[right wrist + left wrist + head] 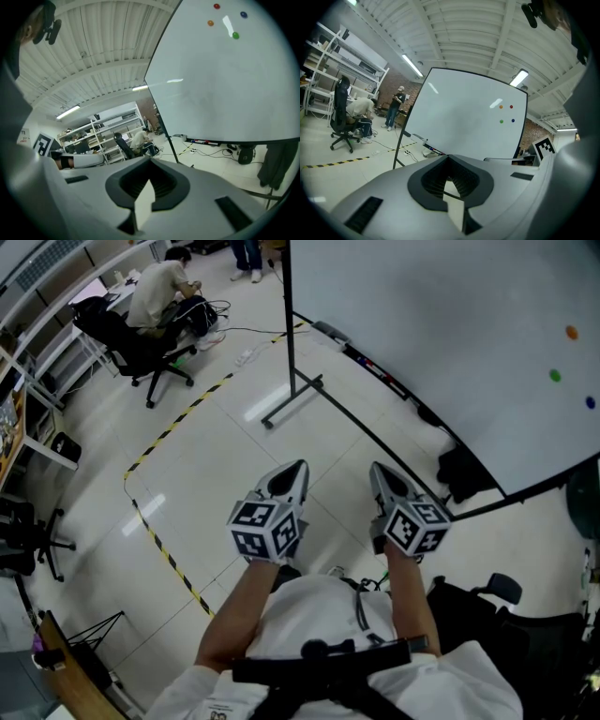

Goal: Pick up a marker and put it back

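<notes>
Closed right claw (149, 165) sits well apart from what seem markers (203, 141).

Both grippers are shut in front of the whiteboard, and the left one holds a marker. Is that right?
No. The left gripper holds nothing: the left gripper view shows its jaws together and empty. The right gripper is shut too, before the whiteboard.
</notes>
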`<control>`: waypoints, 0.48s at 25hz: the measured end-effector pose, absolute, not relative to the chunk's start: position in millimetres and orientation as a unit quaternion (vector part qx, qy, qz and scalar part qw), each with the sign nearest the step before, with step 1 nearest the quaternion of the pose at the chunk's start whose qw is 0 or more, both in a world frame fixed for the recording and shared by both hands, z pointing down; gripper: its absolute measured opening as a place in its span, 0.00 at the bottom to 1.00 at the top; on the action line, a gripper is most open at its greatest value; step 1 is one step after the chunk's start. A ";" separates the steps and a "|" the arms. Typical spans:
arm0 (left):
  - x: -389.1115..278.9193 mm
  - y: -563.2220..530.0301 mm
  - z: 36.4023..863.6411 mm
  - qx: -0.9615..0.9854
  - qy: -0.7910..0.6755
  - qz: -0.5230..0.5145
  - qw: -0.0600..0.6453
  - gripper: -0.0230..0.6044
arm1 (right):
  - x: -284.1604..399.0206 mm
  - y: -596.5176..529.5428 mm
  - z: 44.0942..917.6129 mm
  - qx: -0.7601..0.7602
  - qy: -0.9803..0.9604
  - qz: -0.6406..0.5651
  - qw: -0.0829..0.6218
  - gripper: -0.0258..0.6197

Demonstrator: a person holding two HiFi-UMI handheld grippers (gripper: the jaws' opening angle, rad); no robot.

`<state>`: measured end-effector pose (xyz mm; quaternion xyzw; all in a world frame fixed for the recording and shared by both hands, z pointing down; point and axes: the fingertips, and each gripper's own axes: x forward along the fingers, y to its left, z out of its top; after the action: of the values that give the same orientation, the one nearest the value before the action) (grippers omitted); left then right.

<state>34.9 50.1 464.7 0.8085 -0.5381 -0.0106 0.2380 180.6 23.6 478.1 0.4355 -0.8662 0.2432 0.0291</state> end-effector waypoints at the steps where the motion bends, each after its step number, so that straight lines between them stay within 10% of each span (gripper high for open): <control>1: 35.2 49.2 464.4 0.808 -0.539 -0.010 0.238 0.03 | 181.0 22.5 478.1 0.435 -0.867 0.243 0.029 0.04; 12: 33.7 40.9 463.6 0.807 -0.541 -0.012 0.238 0.03 | 179.3 12.1 477.1 0.433 -0.868 0.243 0.028 0.04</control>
<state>33.7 40.9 463.6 0.8068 -0.5408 -0.0120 0.2378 179.3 12.1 477.1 0.4328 -0.8675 0.2434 0.0282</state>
